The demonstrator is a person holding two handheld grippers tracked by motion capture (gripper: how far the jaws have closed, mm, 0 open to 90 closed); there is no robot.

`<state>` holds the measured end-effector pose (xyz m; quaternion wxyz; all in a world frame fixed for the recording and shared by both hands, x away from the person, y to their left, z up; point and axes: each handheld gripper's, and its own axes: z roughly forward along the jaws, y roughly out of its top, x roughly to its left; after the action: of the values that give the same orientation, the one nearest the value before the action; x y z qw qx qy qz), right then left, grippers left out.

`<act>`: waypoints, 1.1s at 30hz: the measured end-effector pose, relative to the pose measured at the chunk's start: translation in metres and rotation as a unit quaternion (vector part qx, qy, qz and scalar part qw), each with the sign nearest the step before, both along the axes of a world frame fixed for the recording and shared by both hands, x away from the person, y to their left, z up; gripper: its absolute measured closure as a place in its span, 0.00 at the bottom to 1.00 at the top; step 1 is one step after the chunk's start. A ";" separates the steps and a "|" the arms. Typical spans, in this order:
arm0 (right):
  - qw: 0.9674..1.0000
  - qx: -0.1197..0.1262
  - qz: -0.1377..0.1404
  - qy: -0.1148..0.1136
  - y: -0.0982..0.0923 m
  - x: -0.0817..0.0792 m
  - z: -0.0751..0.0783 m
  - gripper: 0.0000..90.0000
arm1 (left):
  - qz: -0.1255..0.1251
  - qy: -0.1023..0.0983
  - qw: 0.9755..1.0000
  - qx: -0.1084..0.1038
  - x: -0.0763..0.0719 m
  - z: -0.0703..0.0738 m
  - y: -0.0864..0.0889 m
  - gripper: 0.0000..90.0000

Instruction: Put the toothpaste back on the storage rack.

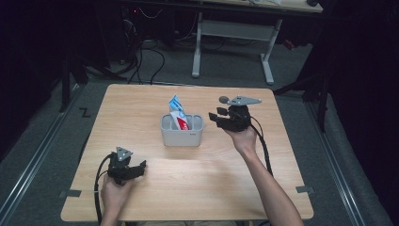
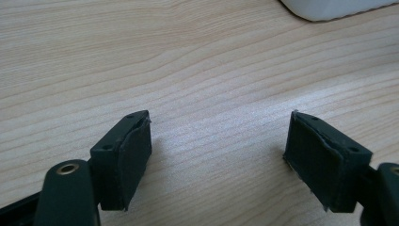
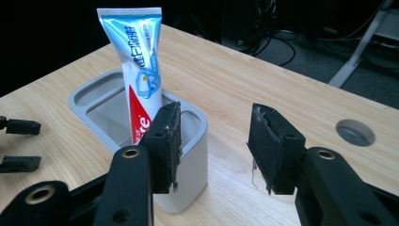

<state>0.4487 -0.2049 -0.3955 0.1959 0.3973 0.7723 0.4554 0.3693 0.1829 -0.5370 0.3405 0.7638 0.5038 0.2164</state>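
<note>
A toothpaste tube (image 1: 177, 113) (image 3: 136, 75), blue, white and red, stands upright in the middle slot of a grey compartment holder (image 1: 182, 135) (image 3: 193, 155) at the table's centre. My right gripper (image 1: 214, 116) (image 3: 214, 143) hovers just right of the holder, open, nothing between its pads. My left gripper (image 1: 141, 167) (image 2: 219, 157) rests low over the bare wood near the front left, open and empty. A white edge of the holder (image 2: 329, 7) peeks in at the top of the left gripper view.
The wooden table (image 1: 141, 108) has a round cable hole (image 1: 223, 99) (image 3: 355, 132) at its back right. The left gripper's two jaws show far off at the left edge of the right gripper view. Behind the table stand a white desk frame (image 1: 268, 61) and floor cables (image 1: 141, 56).
</note>
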 end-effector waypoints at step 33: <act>0.999 0.047 -0.026 -0.004 -0.065 -0.047 0.015 0.58 | 0.000 0.000 1.000 0.000 0.000 0.000 0.000 0.26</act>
<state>0.4013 -0.2698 -0.3809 0.1918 0.4243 0.7384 0.4878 0.3693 0.1829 -0.5370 0.3405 0.7638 0.5038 0.2164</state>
